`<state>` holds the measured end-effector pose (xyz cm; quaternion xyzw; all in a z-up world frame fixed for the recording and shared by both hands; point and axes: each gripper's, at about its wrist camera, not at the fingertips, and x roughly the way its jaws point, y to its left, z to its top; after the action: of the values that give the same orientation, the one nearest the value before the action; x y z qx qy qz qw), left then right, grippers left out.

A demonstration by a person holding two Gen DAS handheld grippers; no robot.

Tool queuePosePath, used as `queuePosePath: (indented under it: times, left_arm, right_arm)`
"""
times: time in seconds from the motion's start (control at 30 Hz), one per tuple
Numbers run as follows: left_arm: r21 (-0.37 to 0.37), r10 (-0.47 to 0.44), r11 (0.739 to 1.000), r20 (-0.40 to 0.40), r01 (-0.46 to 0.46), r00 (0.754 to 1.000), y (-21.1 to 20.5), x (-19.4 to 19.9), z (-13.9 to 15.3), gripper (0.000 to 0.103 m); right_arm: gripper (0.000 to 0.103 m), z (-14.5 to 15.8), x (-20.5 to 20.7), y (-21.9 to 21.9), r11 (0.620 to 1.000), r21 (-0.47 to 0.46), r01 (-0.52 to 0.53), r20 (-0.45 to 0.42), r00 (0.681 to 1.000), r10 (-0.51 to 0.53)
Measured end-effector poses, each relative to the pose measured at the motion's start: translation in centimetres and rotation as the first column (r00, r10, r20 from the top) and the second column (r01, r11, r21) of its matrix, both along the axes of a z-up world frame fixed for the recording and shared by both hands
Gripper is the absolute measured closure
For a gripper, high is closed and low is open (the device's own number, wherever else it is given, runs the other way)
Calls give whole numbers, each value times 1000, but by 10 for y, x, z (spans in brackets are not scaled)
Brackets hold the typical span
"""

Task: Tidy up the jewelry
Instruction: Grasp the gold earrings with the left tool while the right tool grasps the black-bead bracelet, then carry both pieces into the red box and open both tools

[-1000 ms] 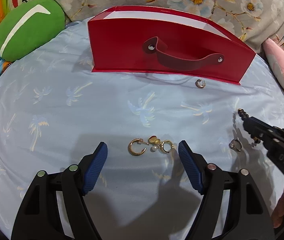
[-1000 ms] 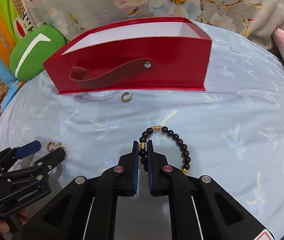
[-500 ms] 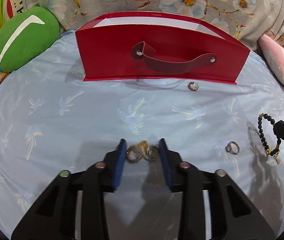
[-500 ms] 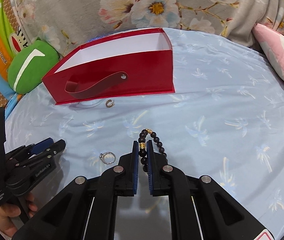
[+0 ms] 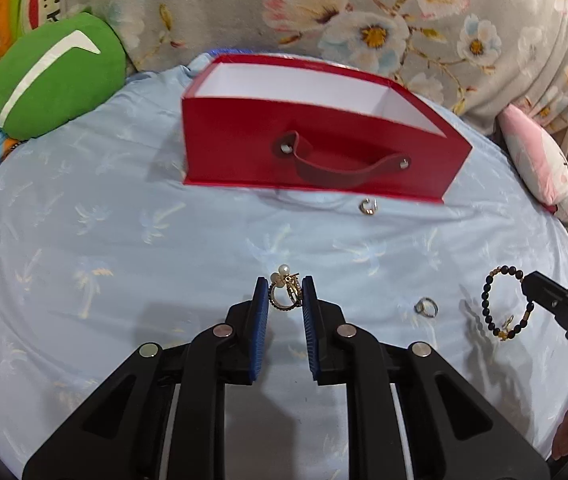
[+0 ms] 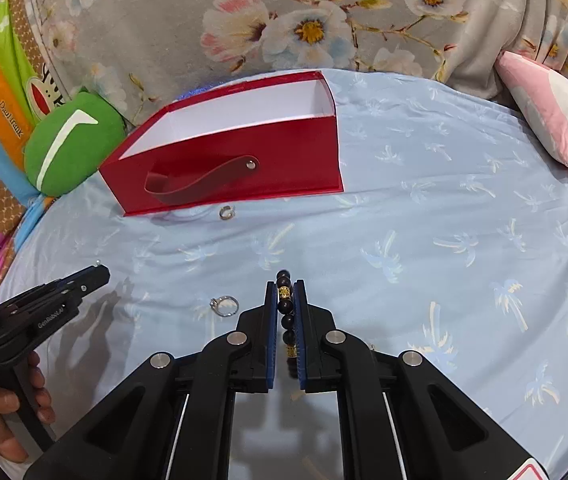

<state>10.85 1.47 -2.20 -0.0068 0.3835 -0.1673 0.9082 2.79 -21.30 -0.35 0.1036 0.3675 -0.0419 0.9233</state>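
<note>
While our left gripper pinches a small cluster of gold earrings between its blue pads, its jaws having just closed in on them, a pearl tops the bunch above the fingertips and the cluster appears lifted off the bed sheet. Our right gripper is clamped narrowly on a dark beaded bracelet, whose beads run down the gap between the pads, with gold beads among them; from the left wrist view we see the rest of the bracelet hanging as a loop from the gripper's tip at the right. We see a silver ring lying on the pale blue, palm-printed sheet between the two grippers. Farther back stands an open red box with a white inside and a strap handle on its front wall, and a small hoop earring lies on the sheet just in front of it. Beside the box, at the left, sits a green cushion, and a pink plush pillow lies at the right edge.
</note>
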Motion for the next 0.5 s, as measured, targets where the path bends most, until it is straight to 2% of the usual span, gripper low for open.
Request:
queuePosePath:
  times: [0.27, 0.5]
  left_arm:
    - [-15, 26, 1000, 94, -25, 995, 8, 12, 46, 87]
    - [-5, 23, 1000, 209, -22, 978, -4, 53, 92, 87]
  right_arm:
    - [96, 33, 13, -2, 1000, 8, -13, 74, 997, 12]
    - [96, 80, 63, -10, 999, -39, -10, 182, 983, 17]
